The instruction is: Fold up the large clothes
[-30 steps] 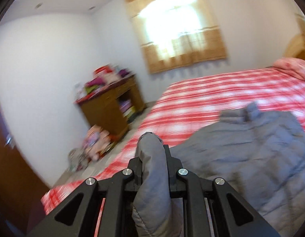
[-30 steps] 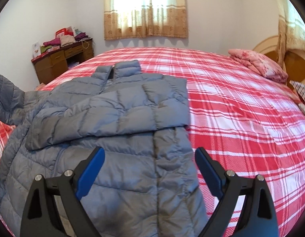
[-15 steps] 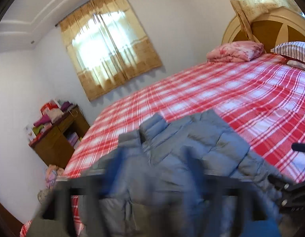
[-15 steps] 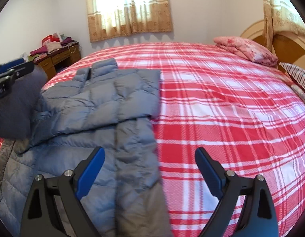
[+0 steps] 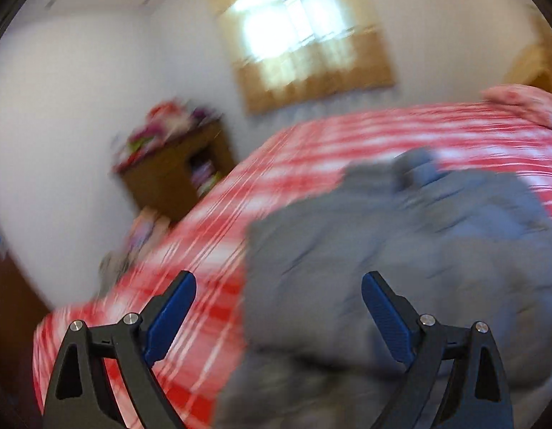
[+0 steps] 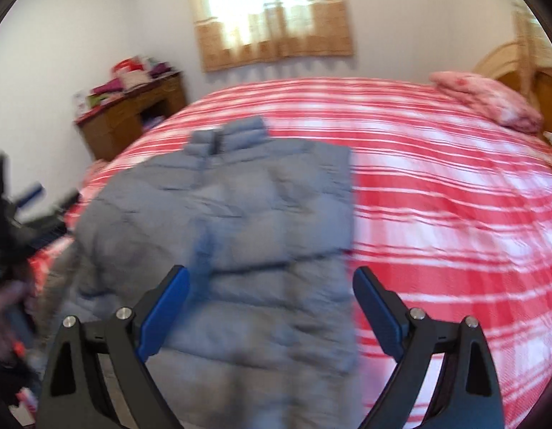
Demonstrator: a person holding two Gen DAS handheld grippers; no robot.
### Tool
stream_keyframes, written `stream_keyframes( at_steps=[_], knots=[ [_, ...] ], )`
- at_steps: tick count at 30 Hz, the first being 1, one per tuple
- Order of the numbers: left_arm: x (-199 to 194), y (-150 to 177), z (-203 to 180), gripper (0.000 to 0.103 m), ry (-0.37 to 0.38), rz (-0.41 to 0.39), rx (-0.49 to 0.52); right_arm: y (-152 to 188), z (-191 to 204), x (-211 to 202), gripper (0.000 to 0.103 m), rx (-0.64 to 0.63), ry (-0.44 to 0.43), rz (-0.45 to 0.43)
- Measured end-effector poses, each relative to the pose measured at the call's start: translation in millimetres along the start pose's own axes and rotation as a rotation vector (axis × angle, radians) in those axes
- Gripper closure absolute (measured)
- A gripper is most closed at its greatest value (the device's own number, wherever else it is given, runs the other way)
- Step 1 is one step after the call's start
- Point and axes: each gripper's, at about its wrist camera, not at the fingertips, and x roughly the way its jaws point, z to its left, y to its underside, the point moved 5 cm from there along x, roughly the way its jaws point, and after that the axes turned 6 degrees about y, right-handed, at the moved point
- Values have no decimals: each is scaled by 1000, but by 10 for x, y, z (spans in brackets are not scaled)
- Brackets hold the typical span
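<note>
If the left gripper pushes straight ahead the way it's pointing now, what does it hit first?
Most likely the grey puffer jacket: the open left gripper aims down at its near edge on the bed. Blur leaves depth uncertain.

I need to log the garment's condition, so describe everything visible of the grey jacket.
The grey jacket is a quilted, puffy garment with a stand-up collar pointing toward the window. It lies flat on the red plaid bedspread, sleeves folded inward, its right edge straight. Neither gripper touches it.

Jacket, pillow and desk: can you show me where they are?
Jacket (image 6: 240, 214), right wrist view, middle of its quilted front.
Pillow (image 6: 486, 102), right wrist view, its pink top.
Desk (image 6: 133, 121), right wrist view, wooden front.
</note>
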Motion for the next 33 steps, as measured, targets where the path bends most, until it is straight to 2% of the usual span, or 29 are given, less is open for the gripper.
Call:
stream_keyframes(
  at_steps=[4, 5, 6, 7, 8, 9, 12, 16, 17, 19, 20, 22, 23, 24, 27, 28, 29, 30, 33],
  knots=[
    [291, 395, 452, 9, -78, 107, -89, 44, 356, 381, 10, -1, -107, 136],
    [339, 470, 531, 9, -99, 121, -96, 88, 424, 525, 16, 4, -112, 184],
    [403, 543, 564, 9, -117, 138, -96, 128, 464, 615, 34, 4, -118, 218],
    [471, 613, 571, 9, -126, 157, -92, 163, 496, 689, 47, 7, -129, 247],
    [529, 677, 580, 9, -133, 175, -90, 193, 533, 735, 66, 15, -139, 258],
    [565, 710, 565, 9, -137, 184, -89, 181, 542, 716, 73, 11, -124, 240],
    [621, 777, 605, 9, -131, 194, -99, 77, 505, 578, 85, -4, -58, 171],
    [642, 821, 638, 9, -115, 207, -110, -59, 292, 503, 86, 8, 36, 120],
    [651, 822, 648, 9, -110, 214, -113, -64, 217, 543, 86, 6, 70, 127],
    [673, 833, 655, 9, -97, 227, -117, -13, 136, 658, 84, 1, 85, 162],
    [673, 829, 661, 9, -87, 235, -119, 3, 94, 707, 79, 1, 112, 166],
    [632, 797, 666, 9, -59, 250, -125, 8, 16, 719, 54, 22, 126, 161],
    [582, 755, 676, 9, -38, 247, -131, -10, -12, 681, 36, 32, 117, 154],
    [507, 679, 696, 9, -17, 230, -143, -37, -54, 575, 34, 49, 115, 116],
    [280, 355, 699, 9, 30, 146, -158, -187, -155, 278, 36, 71, 176, 13],
    [234, 235, 670, 9, 42, 118, -156, -234, -171, 191, 38, 87, 172, -16],
    [207, 108, 603, 9, 59, 91, -153, -309, -151, 109, 45, 97, 167, -46],
    [206, 27, 530, 9, 76, 75, -149, -345, -95, 95, 52, 91, 162, -52],
    [323, -147, 178, 9, 137, 54, -126, -426, 171, 288, 57, 53, 122, -29]
  ],
)
